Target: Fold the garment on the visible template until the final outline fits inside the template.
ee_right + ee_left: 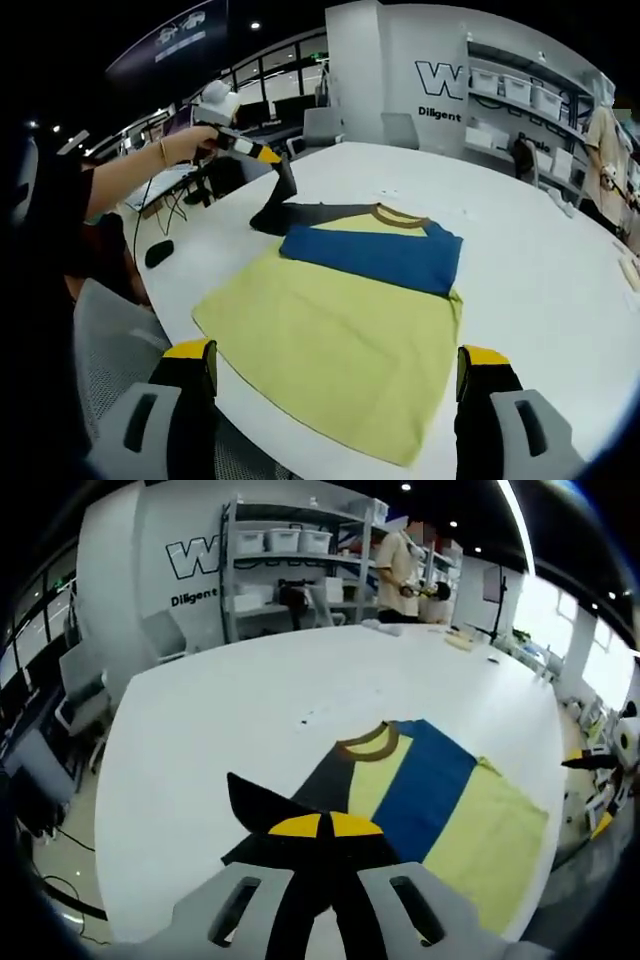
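Yellow-tipped jaws of the right gripper (335, 372) are standing wide apart at six o'clock in the right gripper view, released and grasping nothing, with the pale yellow hem of the garment (345, 310) lying between and just beyond them. That garment — a T-shirt with a yellow body, a blue band across the chest, a dark grey shoulder panel and a brown collar — is lying flat on the white table (520, 260), its collar pointing toward twelve o'clock. At eleven o'clock the left gripper (281, 177) is clenching the dark sleeve and lifting it off the table, held by a person's hand (190, 140) with a bracelet on the wrist.

In the left gripper view, the left gripper (320, 827) is sitting at six o'clock with its jaws closed on the dark sleeve fabric, the garment (440, 810) spreading away toward four o'clock across the table (250, 710). Beyond the table — at twelve o'clock — a person (400, 575) is standing by metal shelving (290, 565) loaded with white bins.
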The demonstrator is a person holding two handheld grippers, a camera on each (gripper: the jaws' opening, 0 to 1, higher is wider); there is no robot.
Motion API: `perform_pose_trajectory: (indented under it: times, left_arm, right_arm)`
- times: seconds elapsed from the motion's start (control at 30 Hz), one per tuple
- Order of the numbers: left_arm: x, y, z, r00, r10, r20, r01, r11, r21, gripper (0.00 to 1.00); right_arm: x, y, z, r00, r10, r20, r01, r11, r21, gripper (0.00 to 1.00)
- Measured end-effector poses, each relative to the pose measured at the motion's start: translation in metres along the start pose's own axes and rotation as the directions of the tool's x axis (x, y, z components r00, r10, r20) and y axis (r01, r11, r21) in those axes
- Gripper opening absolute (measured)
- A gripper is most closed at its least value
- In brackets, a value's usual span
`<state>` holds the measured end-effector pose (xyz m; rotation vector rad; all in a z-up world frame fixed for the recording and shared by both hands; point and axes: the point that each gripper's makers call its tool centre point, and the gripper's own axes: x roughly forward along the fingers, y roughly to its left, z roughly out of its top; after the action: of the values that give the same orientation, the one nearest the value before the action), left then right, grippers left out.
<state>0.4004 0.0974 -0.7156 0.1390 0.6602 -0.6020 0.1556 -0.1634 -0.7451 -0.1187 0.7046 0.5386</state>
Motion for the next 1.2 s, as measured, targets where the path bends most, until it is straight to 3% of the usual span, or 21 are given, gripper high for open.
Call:
perform_pose_trajectory:
  times: [0.33, 0.53, 0.9, 0.97, 1.1, 1.2]
  left_arm:
    - [0.016, -0.044, 0.027, 0.993, -0.114, 0.039, 0.113, 0.993, 0.038, 0.0]
    - [0.025, -0.064, 0.04, 0.987, -0.151, 0.05, 0.148, 0.987, 0.058, 0.0]
    - [0.041, -0.122, 0.075, 0.963, -0.26, 0.073, 0.249, 0.959, 0.135, 0.0]
    - [0.042, -0.132, 0.079, 0.957, -0.281, 0.069, 0.265, 0.947, 0.179, 0.0]
    - [0.045, -0.142, 0.083, 0.958, -0.281, 0.053, 0.265, 0.942, 0.206, 0.0]
    - [0.05, -0.156, 0.087, 0.949, -0.309, 0.063, 0.29, 0.934, 0.209, 0.0]
  right_arm:
    - [0.0, 0.001, -0.003, 1.0, -0.001, -0.01, 0.001, 1.0, 0.002, 0.99]
    - [-0.001, 0.0, -0.003, 1.0, -0.008, -0.015, 0.008, 1.0, 0.011, 0.99]
    - [-0.001, -0.002, 0.0, 1.0, -0.012, -0.016, 0.012, 1.0, 0.005, 0.99]
    - [-0.001, -0.002, -0.001, 1.0, -0.014, -0.017, 0.014, 1.0, 0.008, 0.99]
    - [-0.002, -0.003, -0.002, 1.0, -0.018, -0.02, 0.018, 1.0, 0.006, 0.99]
    - [-0.002, -0.003, -0.002, 1.0, -0.019, -0.02, 0.019, 1.0, 0.007, 0.99]
